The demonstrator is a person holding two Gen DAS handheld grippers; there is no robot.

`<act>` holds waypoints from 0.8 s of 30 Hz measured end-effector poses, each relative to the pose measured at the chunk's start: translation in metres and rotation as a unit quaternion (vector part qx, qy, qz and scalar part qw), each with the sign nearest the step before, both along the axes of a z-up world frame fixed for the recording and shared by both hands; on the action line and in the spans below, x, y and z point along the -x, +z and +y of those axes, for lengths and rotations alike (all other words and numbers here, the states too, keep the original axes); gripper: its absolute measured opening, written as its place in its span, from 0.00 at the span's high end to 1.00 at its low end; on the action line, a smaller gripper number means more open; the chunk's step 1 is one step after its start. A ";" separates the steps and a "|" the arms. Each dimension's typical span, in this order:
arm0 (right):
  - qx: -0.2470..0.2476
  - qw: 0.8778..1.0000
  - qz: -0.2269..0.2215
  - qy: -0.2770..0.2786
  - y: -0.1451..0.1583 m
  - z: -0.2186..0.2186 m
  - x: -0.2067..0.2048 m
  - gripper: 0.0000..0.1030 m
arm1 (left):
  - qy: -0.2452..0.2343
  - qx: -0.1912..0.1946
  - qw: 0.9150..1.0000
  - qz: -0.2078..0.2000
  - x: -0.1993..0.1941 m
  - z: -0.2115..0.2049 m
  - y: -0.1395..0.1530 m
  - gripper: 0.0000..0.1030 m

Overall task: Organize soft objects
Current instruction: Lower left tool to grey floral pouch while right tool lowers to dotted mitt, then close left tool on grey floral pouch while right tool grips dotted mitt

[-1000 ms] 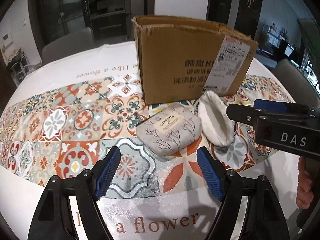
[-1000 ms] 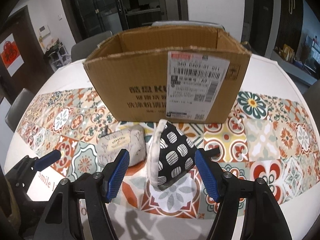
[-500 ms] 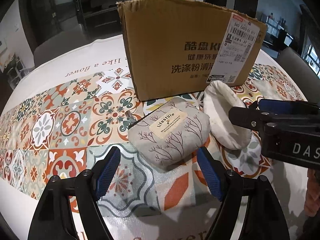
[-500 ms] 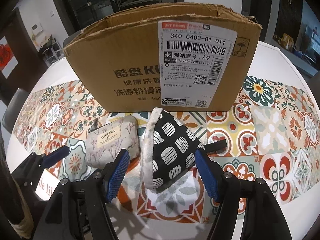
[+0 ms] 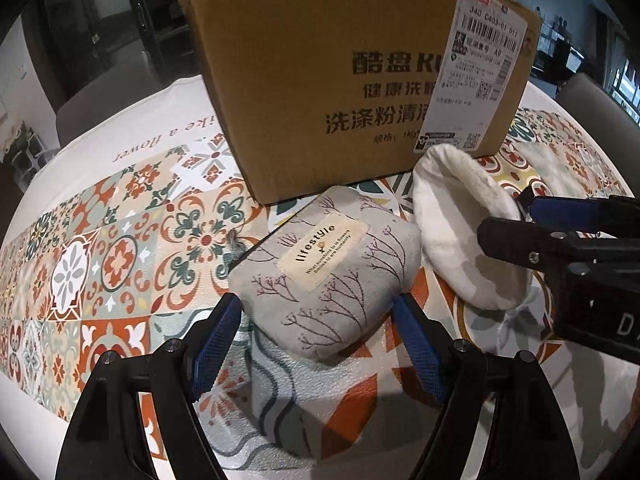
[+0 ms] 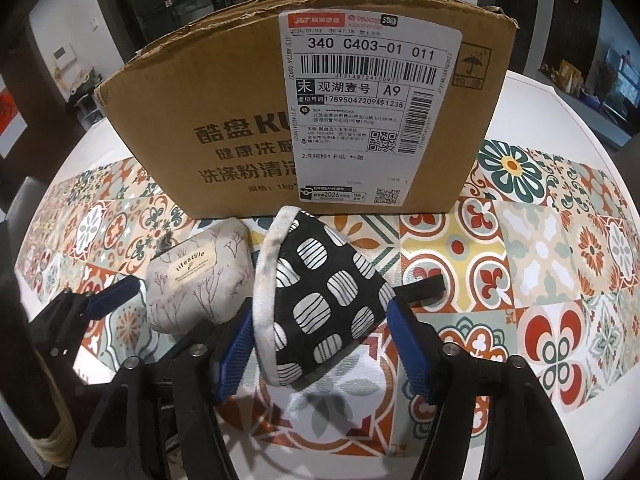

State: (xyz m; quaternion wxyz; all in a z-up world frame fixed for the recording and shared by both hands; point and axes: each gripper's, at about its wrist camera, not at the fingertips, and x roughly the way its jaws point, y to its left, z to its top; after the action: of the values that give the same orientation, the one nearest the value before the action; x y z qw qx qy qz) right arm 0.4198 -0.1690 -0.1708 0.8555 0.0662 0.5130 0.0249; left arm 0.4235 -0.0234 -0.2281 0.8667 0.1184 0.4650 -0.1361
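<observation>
A grey fabric pouch [image 5: 324, 276] with a "lifestyle" label lies on the patterned tablecloth, before a cardboard box [image 5: 340, 76]. My left gripper [image 5: 316, 340] is open, its blue pads on either side of the pouch's near end. A black-and-white oven mitt [image 6: 320, 300] with a white lining [image 5: 460, 232] lies to the right of the pouch [image 6: 200, 280]. My right gripper [image 6: 320, 348] is open around the mitt's near end. The box [image 6: 320, 120] stands just behind both.
The round table carries a white cloth with a tiled pattern band [image 6: 560, 260]. Grey chairs [image 5: 100, 108] stand at the far side. The right gripper's body [image 5: 580, 268] reaches in at the right of the left wrist view.
Both grippers have moved forward and lower. The pouch now sits between the left pads and the mitt between the right pads. Both stay open.
</observation>
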 end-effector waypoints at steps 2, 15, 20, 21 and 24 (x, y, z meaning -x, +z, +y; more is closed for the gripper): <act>0.001 1.000 0.001 0.002 0.000 0.000 0.000 0.49 | 0.000 -0.003 1.000 0.003 -0.002 -0.002 -0.003 0.25; 0.002 1.000 -0.002 0.014 0.000 0.003 0.006 0.76 | 0.013 0.006 1.000 0.001 -0.004 0.000 0.003 0.74; 0.004 1.000 -0.005 0.014 0.003 0.000 0.009 0.79 | 0.016 0.016 1.000 0.004 0.001 0.000 0.007 0.79; 0.003 1.000 -0.006 0.013 0.003 0.000 0.010 0.80 | 0.016 0.018 1.000 0.004 0.003 0.000 0.009 0.80; 0.000 1.000 -0.011 0.012 0.007 -0.002 0.014 0.81 | 0.023 0.026 0.999 0.003 0.006 0.001 0.012 0.81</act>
State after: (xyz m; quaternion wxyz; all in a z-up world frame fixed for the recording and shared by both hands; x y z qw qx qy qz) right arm 0.4061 -0.1709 -0.1643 0.8605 0.0600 0.5047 0.0358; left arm 0.4177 -0.0224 -0.2156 0.8710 0.0843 0.4664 -0.1290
